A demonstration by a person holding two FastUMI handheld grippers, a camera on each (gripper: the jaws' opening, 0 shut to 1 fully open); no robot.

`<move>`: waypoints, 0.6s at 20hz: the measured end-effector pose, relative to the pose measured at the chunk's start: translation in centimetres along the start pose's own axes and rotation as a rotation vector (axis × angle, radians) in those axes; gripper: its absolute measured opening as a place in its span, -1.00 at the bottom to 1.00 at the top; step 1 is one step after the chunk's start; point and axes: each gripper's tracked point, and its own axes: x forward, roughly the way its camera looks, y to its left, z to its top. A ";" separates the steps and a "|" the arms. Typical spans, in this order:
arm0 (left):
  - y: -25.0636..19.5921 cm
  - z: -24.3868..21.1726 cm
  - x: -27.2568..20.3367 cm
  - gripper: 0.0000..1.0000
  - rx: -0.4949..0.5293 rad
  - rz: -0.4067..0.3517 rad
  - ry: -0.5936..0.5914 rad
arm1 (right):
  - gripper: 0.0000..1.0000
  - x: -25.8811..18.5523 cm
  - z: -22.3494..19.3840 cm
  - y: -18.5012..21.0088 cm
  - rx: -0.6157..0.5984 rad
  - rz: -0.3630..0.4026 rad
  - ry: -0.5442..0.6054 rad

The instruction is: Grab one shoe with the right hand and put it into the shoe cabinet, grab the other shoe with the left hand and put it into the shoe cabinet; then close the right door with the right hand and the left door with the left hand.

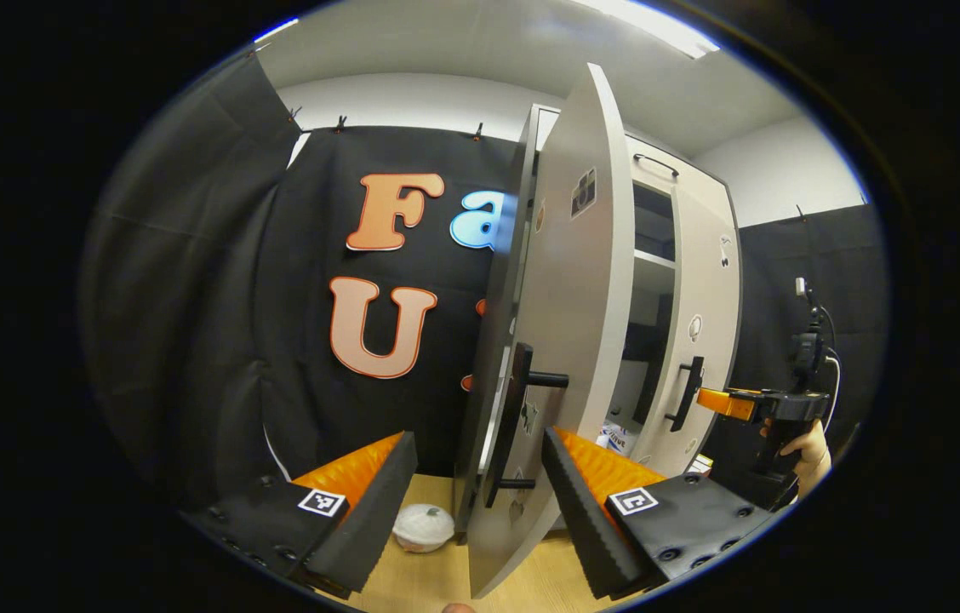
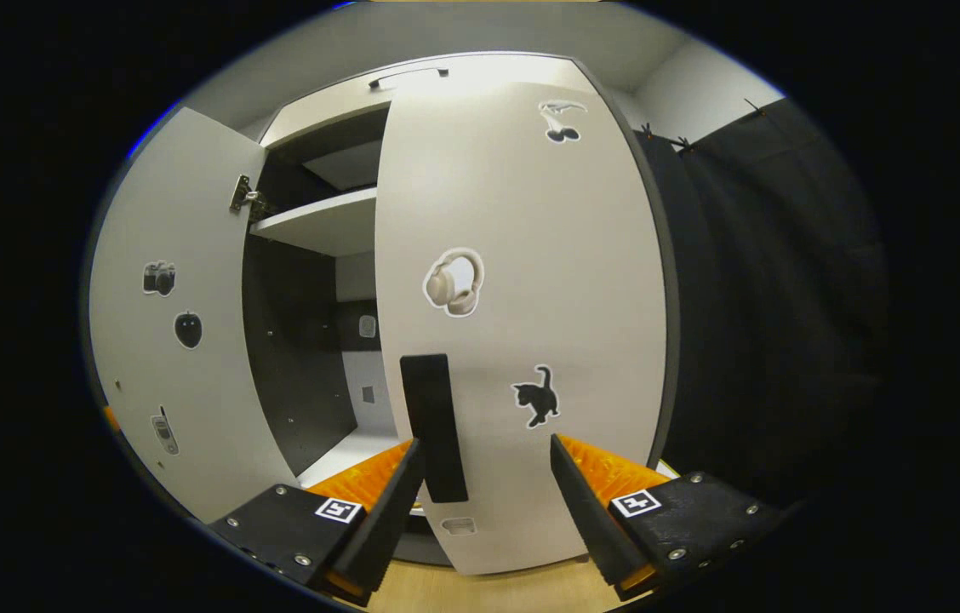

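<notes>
Left door (image 1: 565,340) ajar, edge-on | right door (image 2: 522,323) nearly closed; both jaws apart, clamping nothing

At the bottom centre of the left gripper view we see a small white rounded object (image 1: 423,527), perhaps a lidded bowl, lying on the pale wooden floor (image 1: 531,587) beneath the black cloth wall (image 1: 191,281).
</notes>
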 end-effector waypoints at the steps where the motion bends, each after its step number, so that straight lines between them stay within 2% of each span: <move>1: -0.3 0.1 0.1 0.94 0.010 -0.005 0.002 | 0.84 -1.3 0.8 -0.4 -0.005 -0.002 -0.017; 4: -1.3 0.0 0.3 0.93 0.038 -0.012 0.003 | 0.84 -4.7 3.0 -1.4 0.003 0.000 -0.057; 5: -1.8 -0.1 0.5 0.87 0.034 -0.022 0.007 | 0.84 -5.8 3.4 -1.5 0.010 0.009 -0.059; 7: -3.1 -0.6 0.8 0.97 0.010 -0.059 0.021 | 0.84 -7.3 4.2 -1.2 0.010 0.036 -0.080; 10: -4.9 -0.5 1.3 0.89 0.013 -0.087 0.023 | 0.84 -8.5 4.8 -1.6 -0.013 0.033 -0.105; 12: -6.4 -0.8 1.8 0.99 0.025 -0.106 0.026 | 0.84 -9.1 4.8 -2.2 -0.021 0.028 -0.107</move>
